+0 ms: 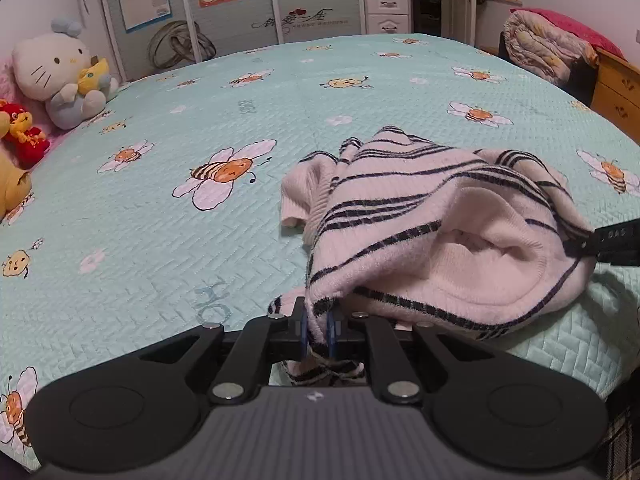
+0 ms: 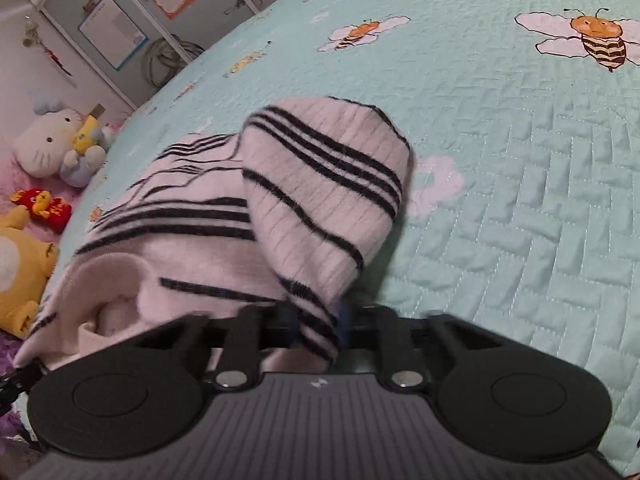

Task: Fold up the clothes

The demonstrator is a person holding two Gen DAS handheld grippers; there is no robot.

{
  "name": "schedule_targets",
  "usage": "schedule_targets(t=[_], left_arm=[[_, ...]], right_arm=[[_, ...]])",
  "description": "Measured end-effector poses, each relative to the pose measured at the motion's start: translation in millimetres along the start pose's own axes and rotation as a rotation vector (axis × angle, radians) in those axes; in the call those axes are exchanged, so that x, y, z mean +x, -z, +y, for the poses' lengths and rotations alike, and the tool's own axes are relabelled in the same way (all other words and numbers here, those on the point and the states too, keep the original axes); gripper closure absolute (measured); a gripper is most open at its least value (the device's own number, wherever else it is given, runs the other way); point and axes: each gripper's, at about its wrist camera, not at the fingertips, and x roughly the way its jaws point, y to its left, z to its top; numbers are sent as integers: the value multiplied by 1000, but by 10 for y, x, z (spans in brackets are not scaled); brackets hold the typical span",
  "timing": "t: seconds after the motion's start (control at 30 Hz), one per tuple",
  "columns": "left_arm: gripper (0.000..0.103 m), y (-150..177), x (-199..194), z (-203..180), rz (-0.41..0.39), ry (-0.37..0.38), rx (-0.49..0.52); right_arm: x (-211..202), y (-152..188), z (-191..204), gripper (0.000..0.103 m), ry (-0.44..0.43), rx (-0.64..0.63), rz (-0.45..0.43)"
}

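Striped sweater: pale pink knit with dark stripes, bunched and partly lifted, on the near right part of the bed. One cuffed sleeve end trails onto the quilt at about 9 o'clock of the heap. An opening, neck or hem, gapes toward the left wrist camera; which of the two I cannot tell.

Left gripper: fingers narrow, clamped on a fold of the sweater's edge at 6 o'clock of the heap; cloth hangs through below the blue pads.

Right gripper: fingers drawn close on striped cloth, which passes between them and drapes up and away toward 11 o'clock. That view is blurred, so the pads' exact bite is hard to read. In the left wrist view the same gripper enters at 3 o'clock and pinches the far side of the opening.

Step in hand, as judged: the pick-up and spread, with both grippers on the garment and no fold yet made. The sweater is still a lump.

Next move likely calls for drawing the two held points apart and lifting to shake the body out, then laying it flat on the open quilt toward 12 o'clock with the sleeves freed.

Surroundings: plush toys at the bed's 10 o'clock edge, wardrobe beyond, rolled bedding at 2 o'clock.
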Motion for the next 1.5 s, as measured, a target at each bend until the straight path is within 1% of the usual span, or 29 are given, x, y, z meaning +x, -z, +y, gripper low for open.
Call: schedule_targets(t=[0.07, 0.17, 0.27, 0.3, 0.37, 0.43, 0.53, 0.57, 0.6, 0.67, 0.7, 0.77, 0.8, 0.83, 0.9, 0.93, 0.97, 1.0, 1.03, 1.13, 1.27, 1.3, 1.33, 1.37, 1.4, 1.43, 1.47, 1.5], left_arm=[[92, -4, -32, 13, -13, 6, -8], [92, -64, -144, 144, -52, 47, -66], [92, -157, -323, 295, -105, 88, -130], [92, -187, -408, 339, -137, 101, -143], [94, -233, -574, 387, -207, 81, -144], [94, -270, -713, 425, -264, 47, -136], [94, -275, -727, 506, -247, 68, -142], [94, -274, -725, 529, -239, 76, -143], [94, -246, -679, 517, -213, 90, -129], [92, -136, -574, 427, -156, 125, -65], [89, -68, -521, 361, -129, 138, -23], [79, 102, -440, 167, -108, 126, 86], [66, 183, -426, 68, -114, 112, 153], [58, 262, -413, -31, -120, 97, 221], [53, 352, -405, -180, -145, 68, 327], [45, 376, -402, -203, -159, 66, 350], [41, 396, -397, -222, -173, 65, 371], [33, 389, -376, -207, -179, 71, 370], [28, 381, -351, -195, -183, 78, 369], [27, 335, -208, -229, -146, 113, 337], [27, 266, 77, -344, -100, 114, 313], [28, 246, 172, -351, -81, 102, 296], [39, 229, 261, -336, -50, 93, 269], [54, 210, 346, -317, -19, 86, 239], [85, 189, 404, -269, 6, 100, 192], [90, 166, 452, -218, 27, 113, 144], [92, 136, 431, -159, 18, 127, 99], [93, 96, 368, -104, -7, 133, 74]], right_arm=[[-113, -8, 45, 94, -21, -17, -26], [-376, -111, 141, 95, -86, -29, -89], [-756, -300, 295, 95, -172, -59, -186], [-887, -365, 352, 95, -203, -66, -219], [-1103, -473, 420, 95, -257, -65, -275], [-1184, -521, 421, 95, -294, -49, -281], [-1245, -564, 399, 95, -341, -21, -265], [-1235, -556, 407, 95, -339, -22, -259], [-1178, -528, 444, 95, -325, -29, -250], [-1085, -499, 499, 95, -308, -32, -233], [-1048, -486, 518, 95, -299, -32, -225], [-1024, -483, 560, 95, -272, -50, -223], [-1041, -464, 562, 95, -260, -60, -225], [-1051, -454, 569, 95, -250, -64, -226], [-1046, -452, 576, 95, -243, -65, -219], [-1037, -440, 578, 95, -242, -67, -214], [-1032, -431, 577, 95, -242, -68, -209], [-1025, -425, 575, 95, -243, -68, -202], [-1010, -424, 573, 94, -245, -66, -195], [-942, -405, 572, 94, -258, -58, -169], [-839, -348, 573, 94, -250, -63, -145], [-819, -333, 581, 94, -239, -78, -143], [-797, -314, 593, 94, -220, -103, -146], [-773, -290, 606, 94, -188, -139, -153], [-748, -265, 616, 94, -149, -178, -161], [-728, -245, 618, 94, -116, -202, -168], [-713, -227, 612, 94, -90, -211, -173], [-699, -210, 606, 94, -64, -220, -177]])
